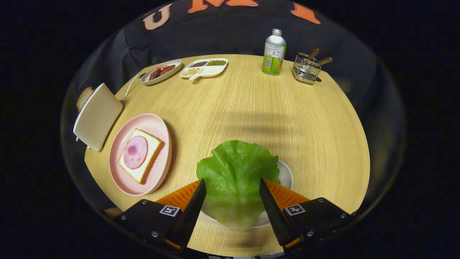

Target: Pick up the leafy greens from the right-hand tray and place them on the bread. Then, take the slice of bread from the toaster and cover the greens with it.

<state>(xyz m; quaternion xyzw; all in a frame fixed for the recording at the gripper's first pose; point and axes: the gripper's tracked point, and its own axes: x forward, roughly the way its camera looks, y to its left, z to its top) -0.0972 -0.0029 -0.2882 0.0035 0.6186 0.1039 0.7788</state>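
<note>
A green lettuce leaf (237,165) lies on a small white tray (286,175) close in front of me. My gripper (233,181) is open, one finger on each side of the leaf's near half, and neither finger presses on it. To the left, a pink plate (158,126) holds a bread slice (152,145) topped with a round of ham (135,152). Beyond that plate, at the table's left edge, stands a cream toaster (97,115) with a bread slice (84,98) sticking out of its slot.
At the back of the round wooden table (251,104) stand a green bottle (274,53) and a wire basket (306,67) of utensils. Left of them are a white divided dish (205,67) of beans and an oval dish (161,71) of sausage. A toaster cord (130,85) runs nearby.
</note>
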